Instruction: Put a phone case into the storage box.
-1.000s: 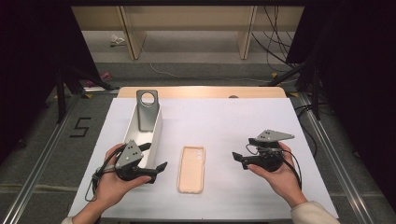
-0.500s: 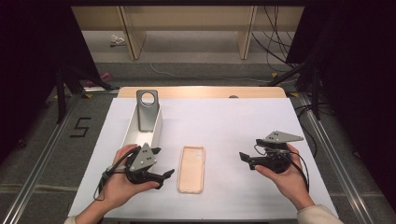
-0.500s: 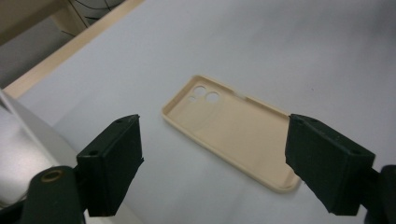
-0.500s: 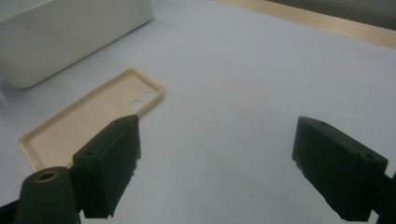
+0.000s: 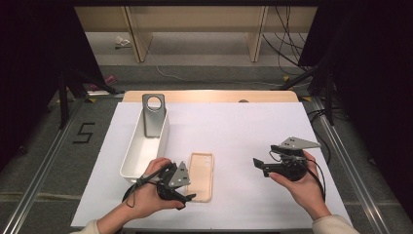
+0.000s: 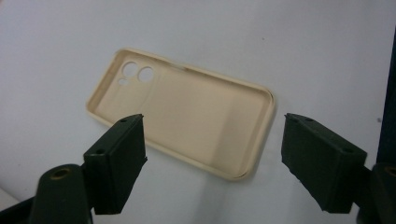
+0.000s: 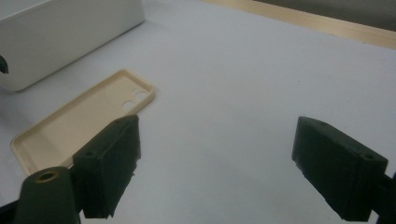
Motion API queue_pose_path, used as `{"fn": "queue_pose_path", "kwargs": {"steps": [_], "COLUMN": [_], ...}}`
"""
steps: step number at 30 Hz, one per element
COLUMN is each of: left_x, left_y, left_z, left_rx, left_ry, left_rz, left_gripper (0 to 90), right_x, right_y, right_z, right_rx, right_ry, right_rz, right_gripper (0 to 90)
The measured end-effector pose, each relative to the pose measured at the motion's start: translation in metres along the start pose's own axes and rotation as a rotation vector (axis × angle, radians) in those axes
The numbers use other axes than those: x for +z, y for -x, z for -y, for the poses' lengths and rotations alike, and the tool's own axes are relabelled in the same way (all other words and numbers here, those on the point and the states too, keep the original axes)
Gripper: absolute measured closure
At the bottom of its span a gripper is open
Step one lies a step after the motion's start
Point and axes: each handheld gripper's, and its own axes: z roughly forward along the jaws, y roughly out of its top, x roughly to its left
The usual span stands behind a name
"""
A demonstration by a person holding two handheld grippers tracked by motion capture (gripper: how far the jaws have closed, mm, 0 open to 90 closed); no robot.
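A cream phone case [image 5: 201,175] lies hollow side up on the white table, camera holes at its far end. My left gripper [image 5: 187,199] hovers open at the case's near left corner. In the left gripper view the case [image 6: 187,109] lies just beyond the wide-apart jaws of my left gripper [image 6: 212,144]. My right gripper [image 5: 256,163] is open over bare table to the right of the case, jaws pointing left. The right gripper view shows my right gripper [image 7: 215,158] empty, with the case [image 7: 79,123] off to the left.
A long white bin [image 5: 130,161] stands left of the case, with a grey metal stand [image 5: 154,114] with a round hole at its far end. The bin's wall [image 7: 60,32] appears top left in the right gripper view. A wooden strip [image 5: 209,96] edges the table's far side.
My left gripper has moved toward the near edge and right, coming up to the case's near left corner. My right gripper has drifted slightly nearer. Both stay open.
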Motion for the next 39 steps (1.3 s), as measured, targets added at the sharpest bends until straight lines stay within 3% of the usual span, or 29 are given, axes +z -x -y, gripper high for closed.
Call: {"fn": "queue_pose_path", "kwargs": {"steps": [9,13,21,39], "left_x": [0.022,0.030,0.042,0.052], "left_y": [0.006,0.008,0.009,0.010], "left_z": [-0.009,-0.010,-0.012,-0.018], "left_rx": [0.101,0.121,0.185,0.233], "left_ry": [-0.115,-0.150,-0.228,-0.266], "left_rz": [0.037,0.054,0.042,0.048], "left_gripper": [23.2,23.2,24.4,26.7], "right_x": [0.001,0.001,0.002,0.002], "right_y": [-0.002,-0.002,-0.003,-0.003], "right_z": [0.000,0.000,0.000,-0.001], "right_rx": [-0.009,-0.008,-0.010,-0.010], "right_ry": [-0.003,-0.001,-0.002,-0.002], "right_rz": [-0.009,-0.010,-0.015,-0.021], "right_gripper": [16.2,16.2,16.2,16.2]}}
